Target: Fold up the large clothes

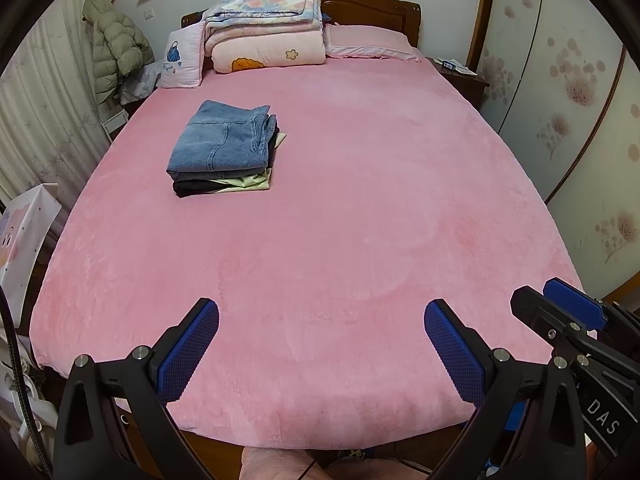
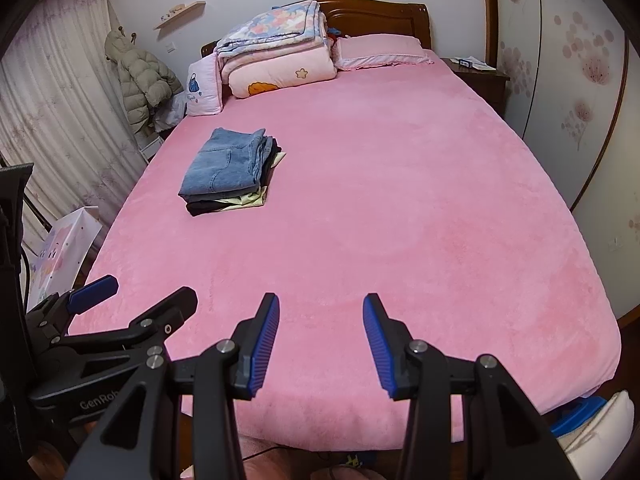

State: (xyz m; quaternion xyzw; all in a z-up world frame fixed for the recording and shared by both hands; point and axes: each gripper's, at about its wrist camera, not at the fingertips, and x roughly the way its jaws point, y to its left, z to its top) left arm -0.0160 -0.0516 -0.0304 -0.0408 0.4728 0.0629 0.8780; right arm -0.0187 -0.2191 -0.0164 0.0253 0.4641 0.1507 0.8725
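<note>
We hold both grippers over the foot of a bed (image 1: 360, 200) covered in a pink plush sheet, each tilted down toward the fabric. The left gripper (image 1: 321, 312) has its blue-padded fingers spread wide apart with only bare sheet between them, and the right gripper (image 2: 321, 304) likewise stands open and empty, its pads parted above the near edge of the mattress. In each wrist view the other tool shows at the frame's side, just beside ours. The folded clothes (image 1: 222, 148) lie well ahead of both grippers, on the left half of the bed about midway up: a neat stack with blue denim jeans (image 2: 226, 162) on top, a dark garment and a pale yellow-green one beneath. At the wooden headboard (image 1: 372, 8) sit a pile of folded quilts (image 1: 264, 28), a pink pillow (image 1: 368, 42) and a small white cushion (image 1: 182, 60). A puffy beige jacket (image 1: 116, 46) hangs by the curtain on the left; a dark nightstand (image 2: 478, 76) stands on the right beside a flower-patterned wardrobe (image 2: 576, 60).
</note>
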